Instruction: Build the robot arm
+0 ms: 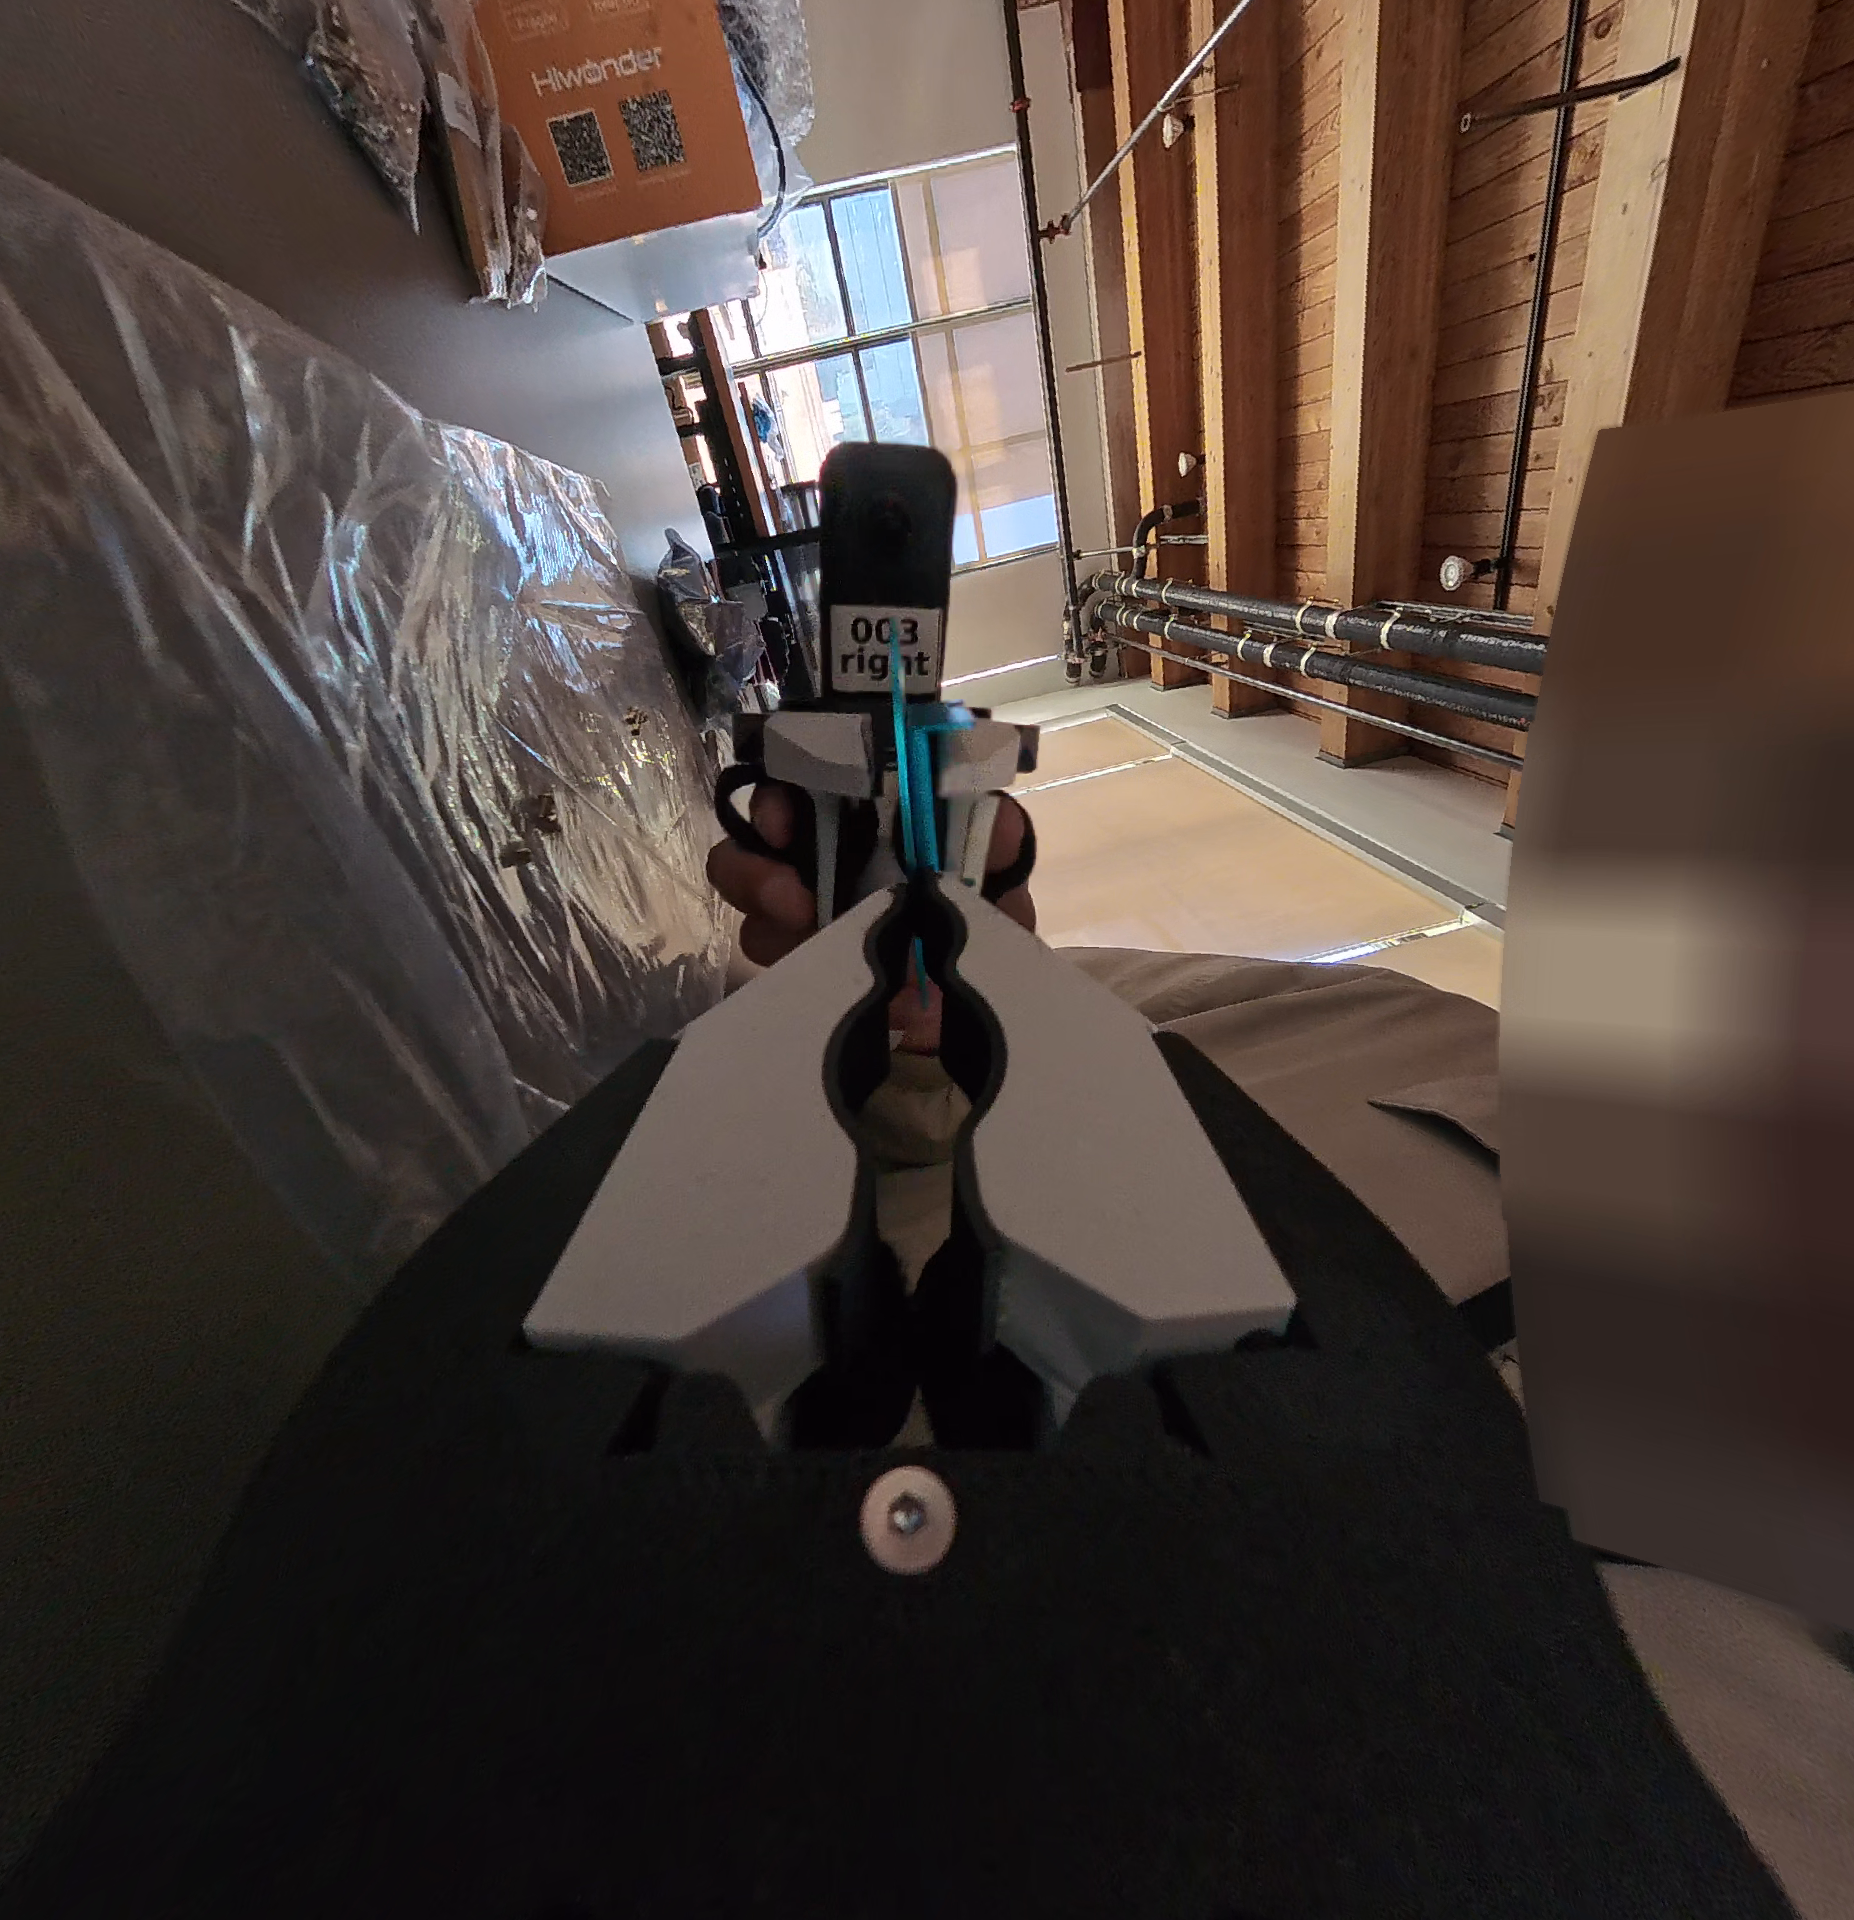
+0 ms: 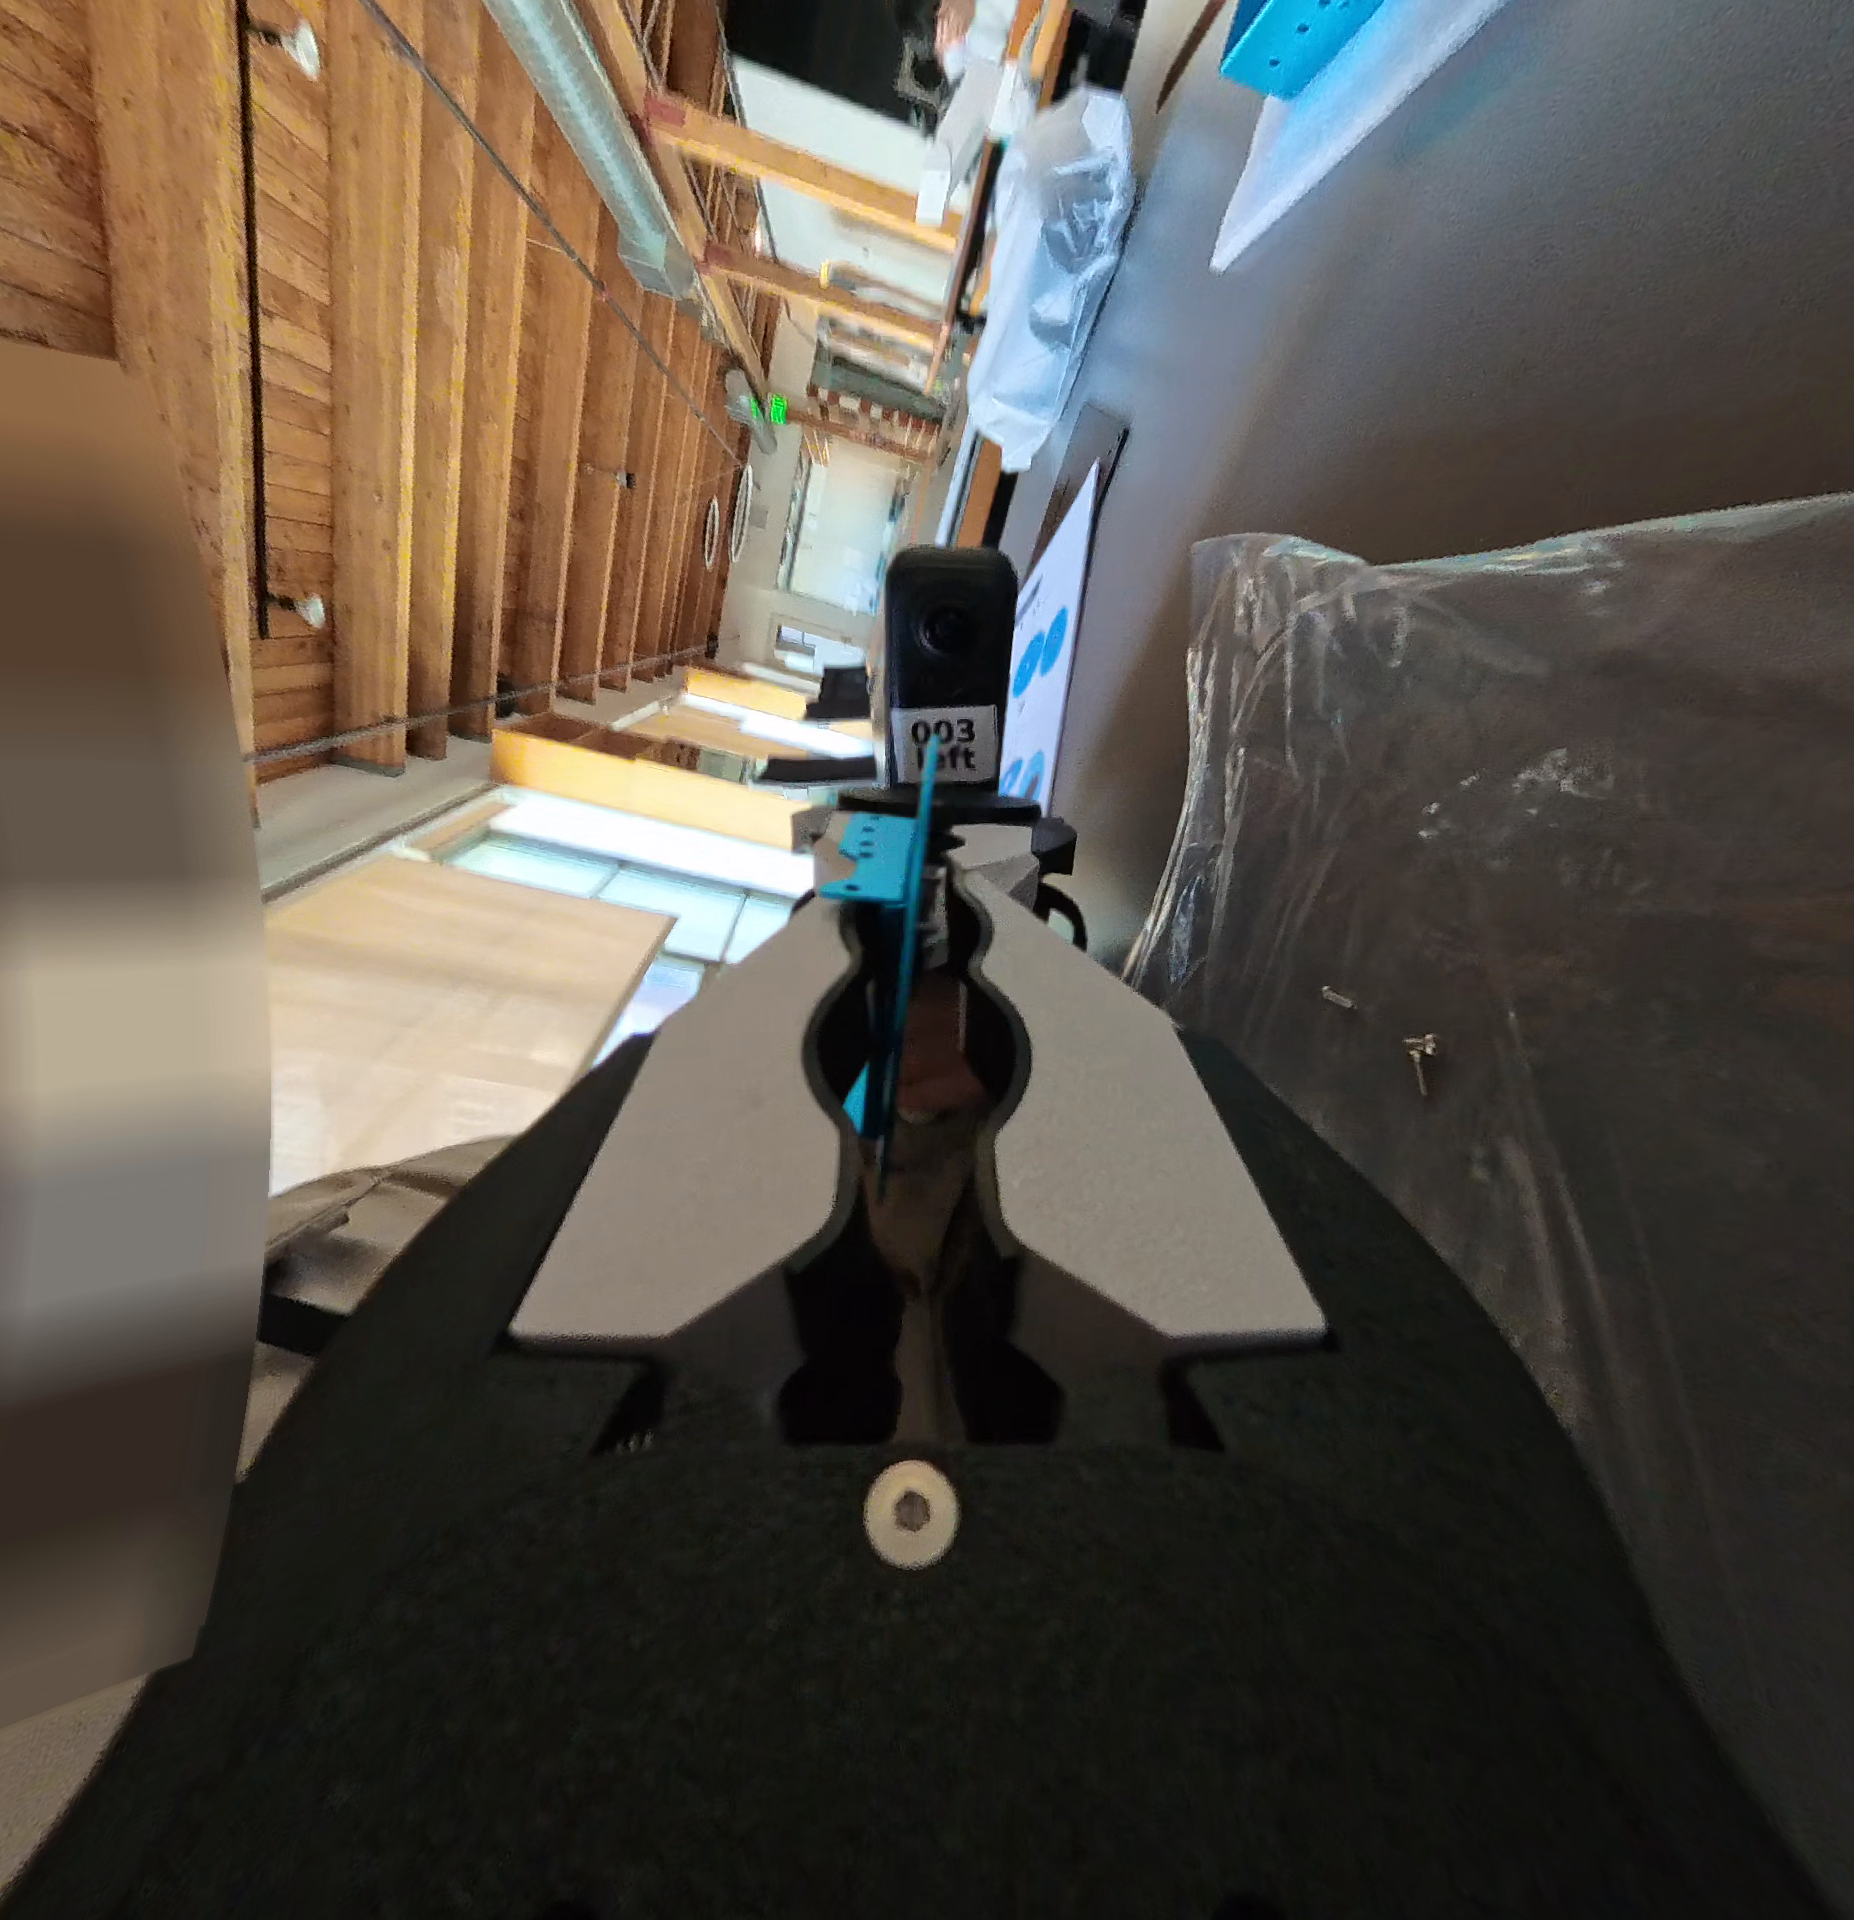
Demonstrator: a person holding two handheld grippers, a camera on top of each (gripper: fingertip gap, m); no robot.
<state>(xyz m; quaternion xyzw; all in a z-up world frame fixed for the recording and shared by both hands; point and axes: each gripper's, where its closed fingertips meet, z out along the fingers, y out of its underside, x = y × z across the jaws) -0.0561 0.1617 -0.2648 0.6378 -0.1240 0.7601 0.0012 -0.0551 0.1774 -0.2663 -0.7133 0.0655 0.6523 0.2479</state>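
While looking past plastic-wrapped bundle [image 2: 1525,935], noted left gripper [image 1: 918,894] and right gripper [image 2: 949,883] tip to tip, both clenched on thin blue plate [image 2: 899,997] edge-on in mid-air between them; judged light, stiff, slick; best pinched across flat faces.

Grey tabletop [image 1: 279,260] runs along the left of the left jaws, and a big crumpled clear plastic bag [image 1: 279,644] lies on it right beside them. Farther ahead, an orange box [image 1: 611,114] and small packets [image 1: 372,94]. Right of the right jaws, that same bag holds loose screws [image 2: 1416,1049]; beyond it, a white plastic bag [image 2: 1058,260] and a blue perforated piece [image 2: 1307,42].
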